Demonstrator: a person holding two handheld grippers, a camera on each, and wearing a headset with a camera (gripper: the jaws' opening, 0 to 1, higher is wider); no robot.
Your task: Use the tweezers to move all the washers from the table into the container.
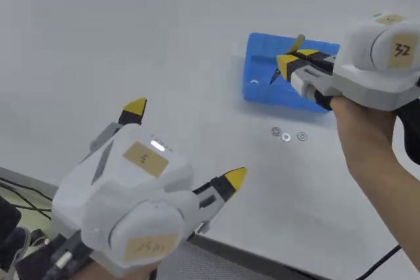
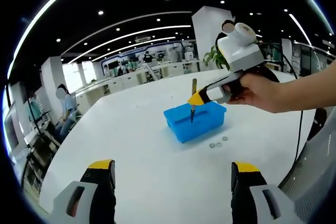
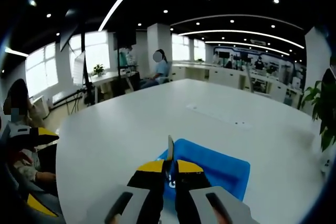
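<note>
Operator: Three washers (image 1: 287, 136) are lying on the table (image 1: 131, 44), just beside the container (image 1: 262, 93), toward the table's near edge.
Supervisor: Gripper state?
Operator: I am holding the right gripper (image 1: 292, 59) clamped on the tweezers (image 1: 297, 44) over the container. The left gripper (image 1: 185, 141) is hanging spread and empty. I cannot tell whether the tweezer tips are pinching anything.
Supervisor: Hazard?
Operator: In my judgement, an off-centre pinch could flick a washer away. The left gripper view is showing the tip pointing down into the container; the right gripper view is showing the tweezers' top end.

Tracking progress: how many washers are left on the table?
3, in a row on the table, on the person's side of the blue container: left washer, middle washer, right washer. A pale ring inside it may be another.
</note>
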